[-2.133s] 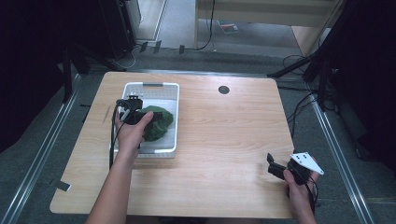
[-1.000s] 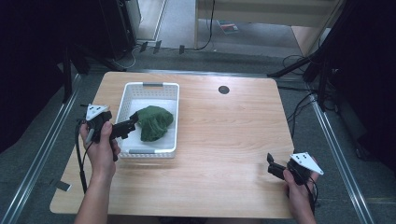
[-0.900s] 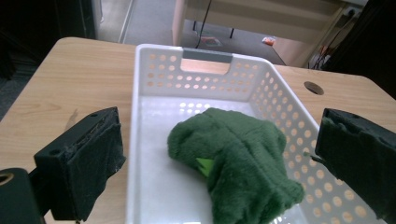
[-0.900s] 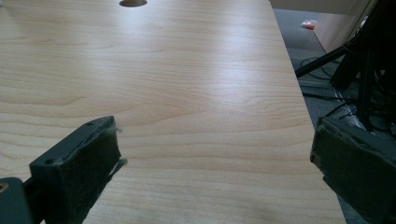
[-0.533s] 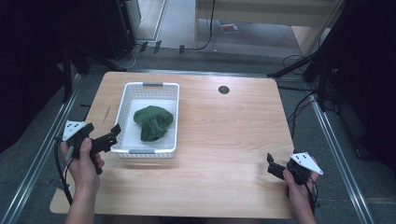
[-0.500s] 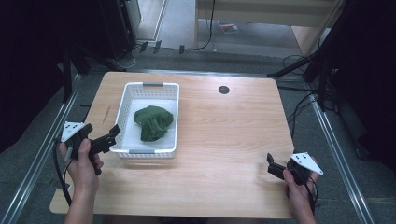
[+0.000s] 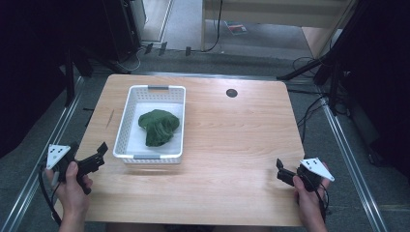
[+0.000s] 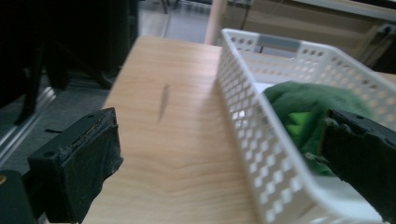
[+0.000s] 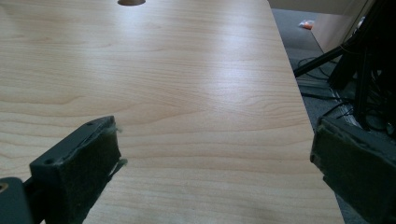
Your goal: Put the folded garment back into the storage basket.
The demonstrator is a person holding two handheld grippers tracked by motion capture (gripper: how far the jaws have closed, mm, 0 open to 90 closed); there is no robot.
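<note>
a crumpled green cloth [image 7: 159, 126] lies inside the white perforated basket [image 7: 126, 129], which sits on the left half of the wooden desk [image 7: 232, 145]. the left gripper [image 7: 99, 153] is held just beside the basket's near left corner, jaws spread and empty. the right gripper [image 7: 281, 170] hovers at the desk's near right corner, well apart from the basket, jaws spread wide too.

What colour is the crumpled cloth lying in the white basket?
Dark green; the crumpled cloth in the white perforated plastic basket shows best in the high view.
</note>
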